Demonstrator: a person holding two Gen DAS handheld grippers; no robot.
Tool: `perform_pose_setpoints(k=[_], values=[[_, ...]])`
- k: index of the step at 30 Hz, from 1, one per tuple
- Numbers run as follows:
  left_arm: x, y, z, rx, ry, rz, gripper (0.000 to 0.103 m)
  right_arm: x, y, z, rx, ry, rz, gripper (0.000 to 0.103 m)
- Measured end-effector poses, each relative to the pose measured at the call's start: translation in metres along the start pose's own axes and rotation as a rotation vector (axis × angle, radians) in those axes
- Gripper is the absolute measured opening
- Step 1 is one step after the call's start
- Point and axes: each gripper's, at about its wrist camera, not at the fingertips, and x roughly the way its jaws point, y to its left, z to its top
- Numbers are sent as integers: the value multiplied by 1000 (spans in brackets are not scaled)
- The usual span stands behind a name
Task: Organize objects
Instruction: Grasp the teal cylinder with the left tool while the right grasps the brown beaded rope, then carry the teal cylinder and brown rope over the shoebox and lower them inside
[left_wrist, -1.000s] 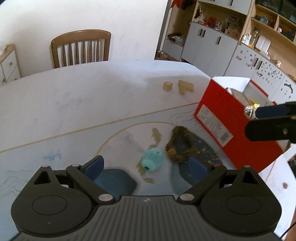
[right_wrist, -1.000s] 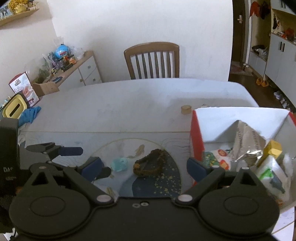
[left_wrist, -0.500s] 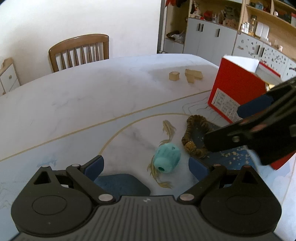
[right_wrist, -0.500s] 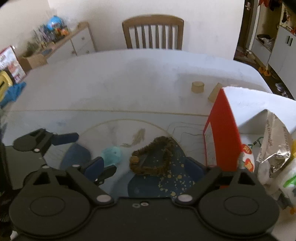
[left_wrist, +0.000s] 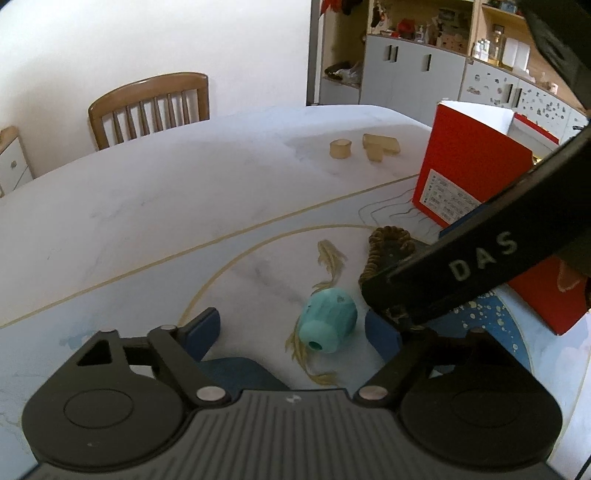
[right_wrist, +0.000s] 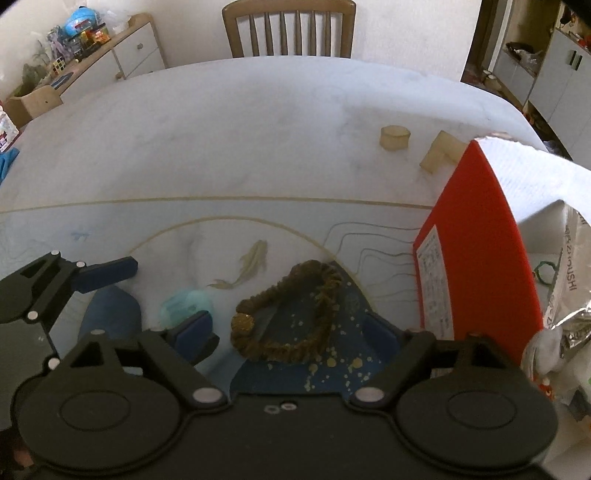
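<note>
A teal barrel-shaped object (left_wrist: 328, 319) lies on its side on the table between the fingers of my open left gripper (left_wrist: 291, 330); it also shows, blurred, in the right wrist view (right_wrist: 186, 306). A brown braided ring (right_wrist: 291, 319) lies on the table between the fingers of my open right gripper (right_wrist: 288, 334); in the left wrist view (left_wrist: 388, 242) the right gripper's body covers part of it. A red box (right_wrist: 476, 236) with packets inside stands at the right, also seen in the left wrist view (left_wrist: 476, 173).
Two beige blocks, a round one (left_wrist: 340, 148) and an angular one (left_wrist: 380, 147), lie on the far side of the white table (left_wrist: 166, 192). A wooden chair (left_wrist: 149, 107) stands behind it. Cabinets (left_wrist: 413, 74) line the right wall.
Both grippers have moved down and forward toward the table. The right gripper now crosses close in front of the left camera and straddles the braided ring; the teal object sits nearer the left fingers.
</note>
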Motion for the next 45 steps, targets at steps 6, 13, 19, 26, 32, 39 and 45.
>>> perform_pose_setpoints(k=[6, 13, 19, 26, 32, 39, 45], values=[[-1, -4, 3, 31, -9, -4, 56, 10, -4, -1, 21, 44, 11, 77], [-3, -8, 3, 54, -8, -14, 38, 12, 3, -2, -18, 28, -15, 73], [-5, -8, 5, 46, 10, -35, 30, 7, 1, -2, 0, 3, -32, 41], [-13, -7, 7, 16, 32, -46, 30, -11, -5, -9, 31, -45, -20, 18], [-30, -9, 14, 0, 27, -54, 30, -40, -6, -16, 45, -90, 16, 18], [-58, -15, 28, -39, 19, -87, 30, -89, -11, -27, 50, -144, 56, 18], [-82, -31, 45, -35, 4, -114, 30, -130, -21, -34, 56, -202, 82, 18]])
